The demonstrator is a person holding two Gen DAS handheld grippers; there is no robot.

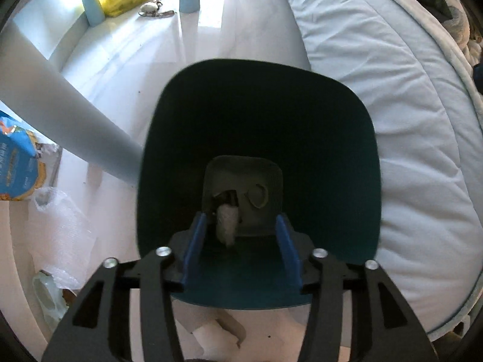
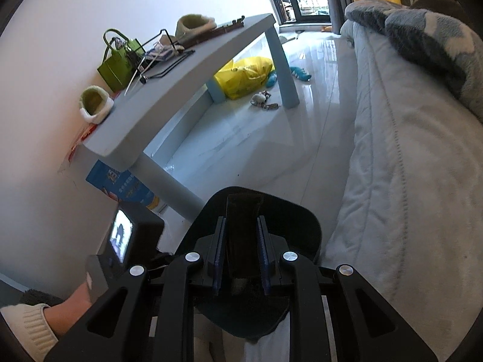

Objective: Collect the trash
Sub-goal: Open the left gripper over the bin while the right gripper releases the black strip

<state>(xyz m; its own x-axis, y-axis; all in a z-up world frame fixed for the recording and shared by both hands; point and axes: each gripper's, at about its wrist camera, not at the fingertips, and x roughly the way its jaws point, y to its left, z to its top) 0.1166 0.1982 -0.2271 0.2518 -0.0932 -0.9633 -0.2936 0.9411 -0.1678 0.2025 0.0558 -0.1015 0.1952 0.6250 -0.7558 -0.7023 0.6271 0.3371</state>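
In the left wrist view my left gripper [image 1: 241, 229] is open over the mouth of a dark teal trash bin [image 1: 347, 138]. A crumpled white tissue [image 1: 225, 224] hangs between the blue fingers [image 1: 196, 241], close to the left one, touching neither clearly. The bin's grey bottom [image 1: 259, 181] holds scraps. In the right wrist view my right gripper [image 2: 241, 241] is shut on a dark upright handle [image 2: 243, 226] above the bin's dark rim [image 2: 295, 226].
A light blue low table [image 2: 181, 90] with slippers and a green bag stands against the wall. Its leg [image 1: 60, 114] is left of the bin. Bubble wrap [image 1: 54, 220] and a blue box [image 1: 18, 163] lie on the floor. A white bed [image 1: 392, 120] is at right.
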